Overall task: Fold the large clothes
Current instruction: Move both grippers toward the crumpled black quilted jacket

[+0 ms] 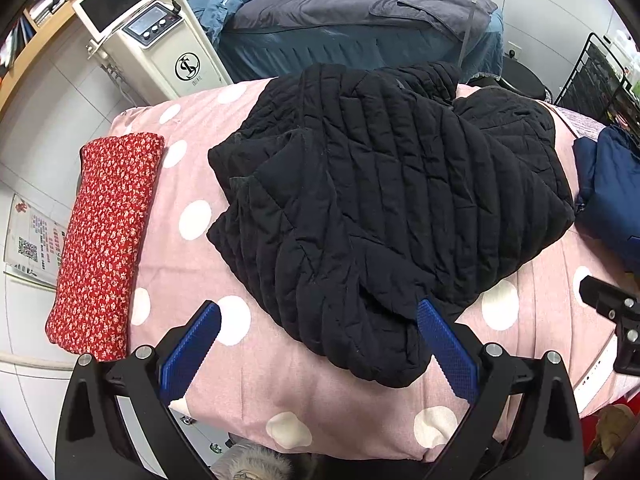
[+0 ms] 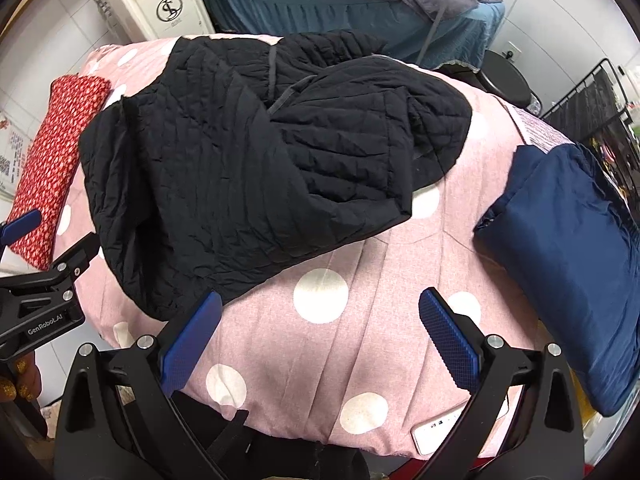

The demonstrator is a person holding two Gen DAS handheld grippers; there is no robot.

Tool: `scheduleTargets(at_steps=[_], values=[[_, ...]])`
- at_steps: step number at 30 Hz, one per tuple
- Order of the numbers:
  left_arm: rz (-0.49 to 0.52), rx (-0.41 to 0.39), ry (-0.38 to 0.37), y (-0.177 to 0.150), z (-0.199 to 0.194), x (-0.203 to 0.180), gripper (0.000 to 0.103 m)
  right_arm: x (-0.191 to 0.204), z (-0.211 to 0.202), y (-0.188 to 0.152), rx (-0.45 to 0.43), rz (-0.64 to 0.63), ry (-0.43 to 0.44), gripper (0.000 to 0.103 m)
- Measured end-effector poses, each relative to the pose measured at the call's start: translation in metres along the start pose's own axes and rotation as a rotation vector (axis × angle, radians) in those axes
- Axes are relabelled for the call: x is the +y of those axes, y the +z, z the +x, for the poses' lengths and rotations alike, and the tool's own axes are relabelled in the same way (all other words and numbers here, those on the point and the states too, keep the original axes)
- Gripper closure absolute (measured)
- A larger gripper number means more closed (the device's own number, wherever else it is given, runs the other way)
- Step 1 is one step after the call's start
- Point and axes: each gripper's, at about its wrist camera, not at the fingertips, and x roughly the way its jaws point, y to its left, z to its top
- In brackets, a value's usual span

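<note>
A black quilted jacket (image 1: 384, 200) lies partly folded on a pink bed cover with white dots (image 1: 248, 380). My left gripper (image 1: 318, 312) hovers open over the jacket's near edge, nothing between its blue pads (image 1: 192, 352). In the right wrist view the jacket (image 2: 240, 168) fills the left middle of the cover (image 2: 360, 340). My right gripper (image 2: 320, 300) stands open above bare cover, just right of the jacket's near hem. The left gripper's black body (image 2: 44, 292) shows at the left edge, held by a hand (image 2: 20, 380).
A folded red floral cloth (image 1: 104, 240) lies at the cover's left edge, a folded navy garment (image 2: 568, 272) at its right. A white phone (image 2: 440, 428) sits at the near edge. Behind stand a white machine (image 1: 160, 44), a grey-and-blue bed (image 1: 360, 24) and a black wire rack (image 1: 600, 80).
</note>
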Motion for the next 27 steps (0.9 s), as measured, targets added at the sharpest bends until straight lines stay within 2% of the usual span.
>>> scheduleTargets(at_steps=[14,27], values=[[0.013,0.008,-0.007,0.002,0.005,-0.003,0.006,-0.004,0.001,0.000,-0.002,0.018,0.007,0.006],[0.031,0.030,-0.014,0.008,0.017,-0.009,0.006,-0.010,0.007,0.004,0.005,0.048,0.069,0.006]])
